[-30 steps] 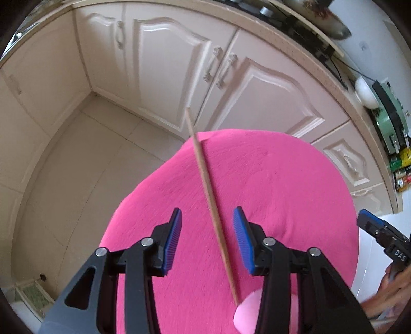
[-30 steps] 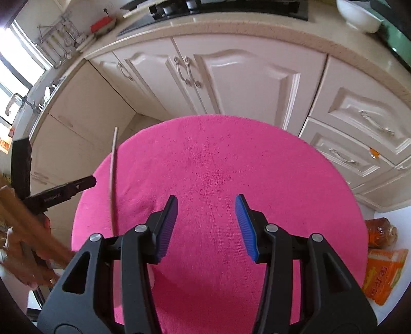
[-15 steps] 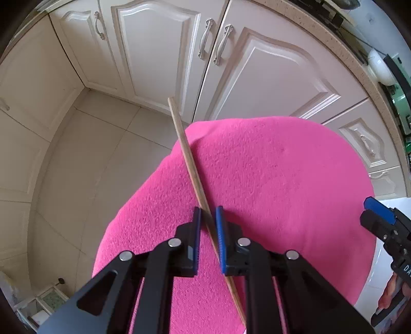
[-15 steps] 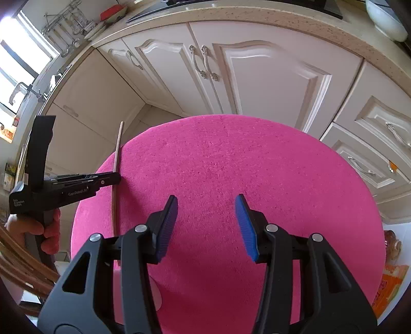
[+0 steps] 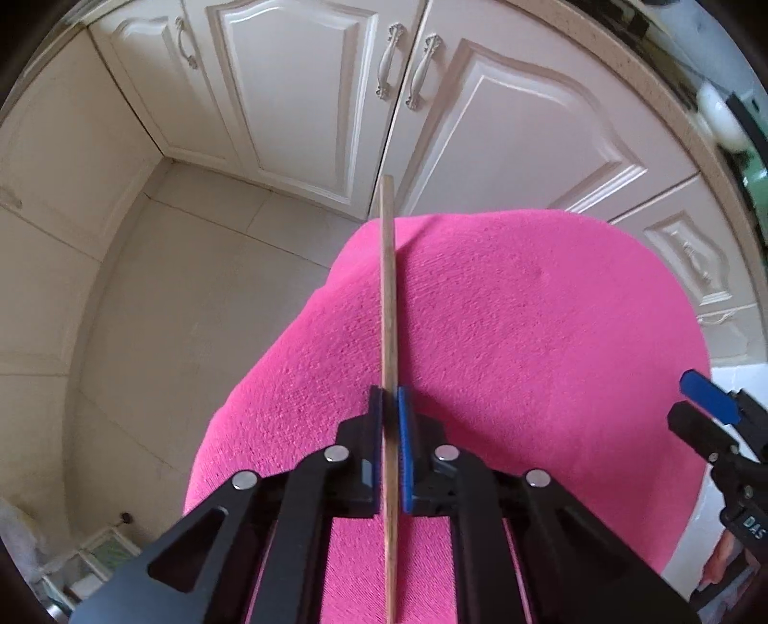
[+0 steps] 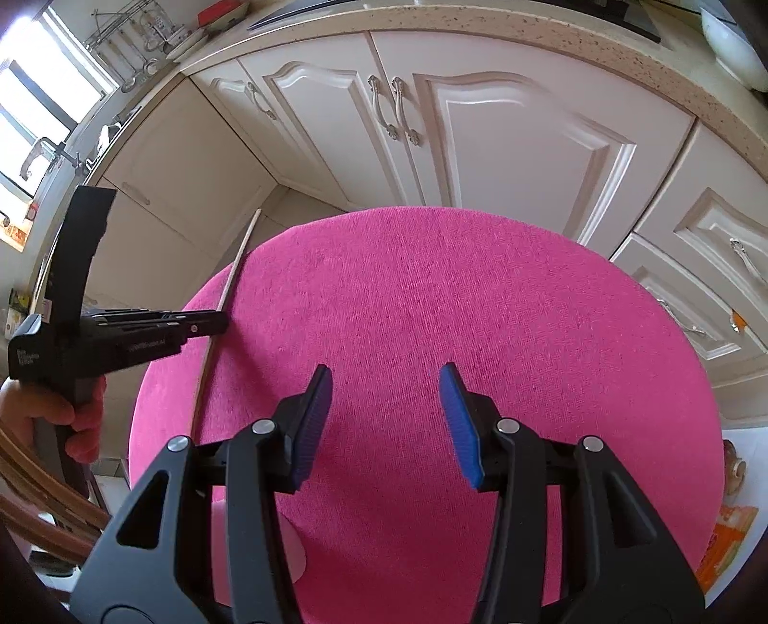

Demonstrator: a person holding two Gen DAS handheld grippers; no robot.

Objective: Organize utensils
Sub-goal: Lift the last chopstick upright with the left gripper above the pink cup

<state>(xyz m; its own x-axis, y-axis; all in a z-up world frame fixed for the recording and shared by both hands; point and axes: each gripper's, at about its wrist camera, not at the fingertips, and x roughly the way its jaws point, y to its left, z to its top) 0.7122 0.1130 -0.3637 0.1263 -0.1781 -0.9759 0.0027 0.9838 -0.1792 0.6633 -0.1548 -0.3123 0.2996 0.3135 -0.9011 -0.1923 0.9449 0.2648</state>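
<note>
A long thin wooden stick, a chopstick-like utensil, is clamped between the blue pads of my left gripper. It points away over the far edge of the round pink cloth-covered table. In the right wrist view the stick runs along the table's left edge, with the left gripper shut on it. My right gripper is open and empty above the middle of the pink table. It also shows at the right edge of the left wrist view.
Cream kitchen cabinets with a speckled counter stand behind the table. Tiled floor lies to the left. A pale pink object sits at the near table edge. Wooden chair rails are at lower left; an orange packet at lower right.
My left gripper has closed on the stick and lifted it, turning it in line with the fingers. The right gripper stays open and has shifted a little over the table.
</note>
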